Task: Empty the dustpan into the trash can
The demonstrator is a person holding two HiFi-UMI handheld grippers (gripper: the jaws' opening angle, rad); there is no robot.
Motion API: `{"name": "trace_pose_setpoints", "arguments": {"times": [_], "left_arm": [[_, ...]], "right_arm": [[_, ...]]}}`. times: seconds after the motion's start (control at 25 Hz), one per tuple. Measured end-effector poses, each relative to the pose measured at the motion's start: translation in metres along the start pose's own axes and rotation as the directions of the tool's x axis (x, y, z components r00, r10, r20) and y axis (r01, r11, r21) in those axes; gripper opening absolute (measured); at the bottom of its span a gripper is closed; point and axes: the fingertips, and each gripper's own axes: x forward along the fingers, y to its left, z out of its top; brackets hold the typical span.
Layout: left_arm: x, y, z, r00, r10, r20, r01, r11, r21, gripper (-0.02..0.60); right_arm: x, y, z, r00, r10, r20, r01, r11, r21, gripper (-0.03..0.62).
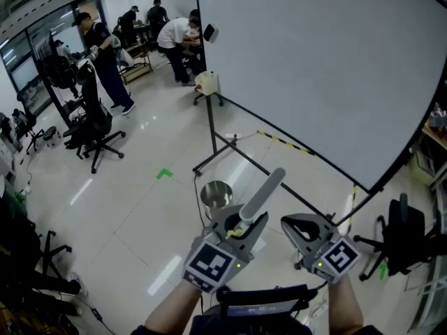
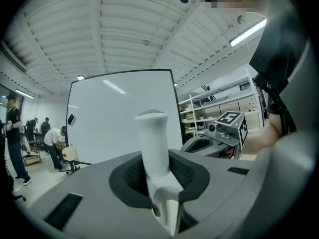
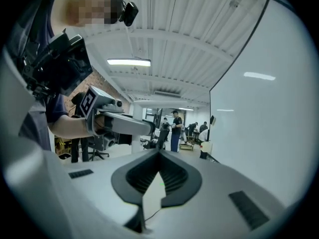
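Note:
My left gripper [image 1: 239, 227] is shut on a pale grey dustpan handle [image 1: 262, 194], which sticks forward and up from between its jaws. In the left gripper view the handle [image 2: 155, 146] rises upright out of the left gripper [image 2: 160, 185]. The pan itself is hidden. Just past the handle, a round shiny metal trash can [image 1: 216, 195] stands on the floor. My right gripper [image 1: 292, 225] is held beside the left one, its jaws shut with nothing between them. In the right gripper view, the tips of the right gripper [image 3: 159, 154] meet.
A big whiteboard [image 1: 314, 61] on a black wheeled stand [image 1: 211, 138] fills the right. Office chairs [image 1: 96, 128] stand at left, another [image 1: 401, 239] at right. Several people [image 1: 105, 58] work at the far back. A green tape mark [image 1: 163, 174] is on the floor.

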Motion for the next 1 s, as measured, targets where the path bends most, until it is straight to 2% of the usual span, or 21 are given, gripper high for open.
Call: {"name": "trace_pose_setpoints", "arguments": {"times": [0.16, 0.4, 0.64, 1.0], "left_arm": [[-0.017, 0.037, -0.004, 1.000, -0.026, 0.016, 0.026, 1.000, -0.006, 0.061], [-0.011, 0.066, 0.001, 0.998, -0.061, 0.018, 0.061, 0.998, 0.016, 0.060], [-0.017, 0.102, -0.001, 0.999, -0.047, 0.024, 0.047, 0.999, 0.022, 0.060], [0.014, 0.161, 0.013, 0.999, -0.041, 0.018, 0.040, 0.999, 0.025, 0.060]], "right_arm": [[0.046, 0.011, 0.002, 0.999, -0.007, -0.046, 0.006, 1.000, -0.014, 0.014], [0.073, 0.005, 0.022, 0.999, -0.029, -0.026, 0.029, 1.000, -0.004, 0.014], [0.100, 0.003, 0.017, 0.998, -0.021, -0.062, 0.020, 1.000, -0.016, 0.014], [0.155, -0.049, 0.011, 1.000, 0.022, -0.019, -0.022, 1.000, 0.014, 0.014]]}}
